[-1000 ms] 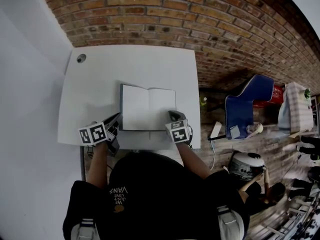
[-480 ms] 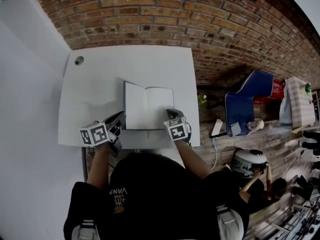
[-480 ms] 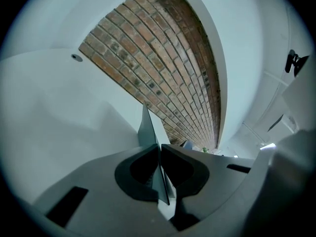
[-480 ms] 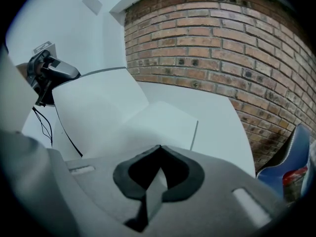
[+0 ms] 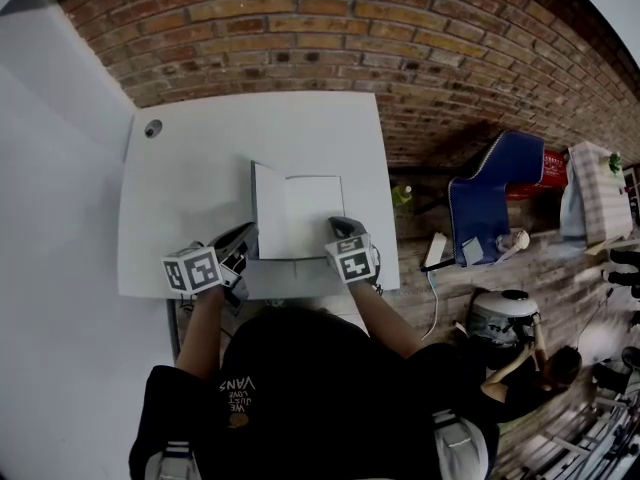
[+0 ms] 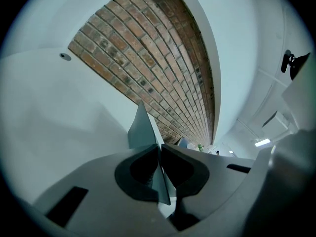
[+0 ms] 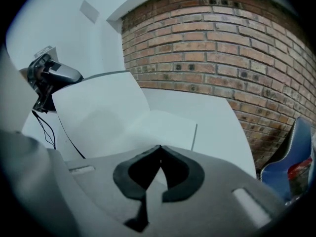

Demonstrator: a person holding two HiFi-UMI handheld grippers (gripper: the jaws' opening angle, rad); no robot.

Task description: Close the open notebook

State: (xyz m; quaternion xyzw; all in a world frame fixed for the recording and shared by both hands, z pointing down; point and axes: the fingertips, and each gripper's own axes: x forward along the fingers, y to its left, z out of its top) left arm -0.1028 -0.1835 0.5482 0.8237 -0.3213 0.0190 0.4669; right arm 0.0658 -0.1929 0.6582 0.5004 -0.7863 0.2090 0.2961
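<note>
While the person leans over the near edge of the desk (image 5: 180, 188), both tools sit at the near corners of the notebook (image 5: 305, 218). Left tool (image 5: 246, 236) is clenched on the notebook's left half: the left gripper view shows a thin sheet running edge-on between the pads, pinched. That half is tilted up off the desk and looks narrower than the flat right page in the head view. Right tool (image 5: 341, 228) has its jaws together with nothing between them, tips at the right page's near edge; contact unclear. Notebook lies mid-desk. Cable hole (image 5: 152, 128) sits at the far left corner, brick wall (image 5: 400, 28) beyond.
</note>
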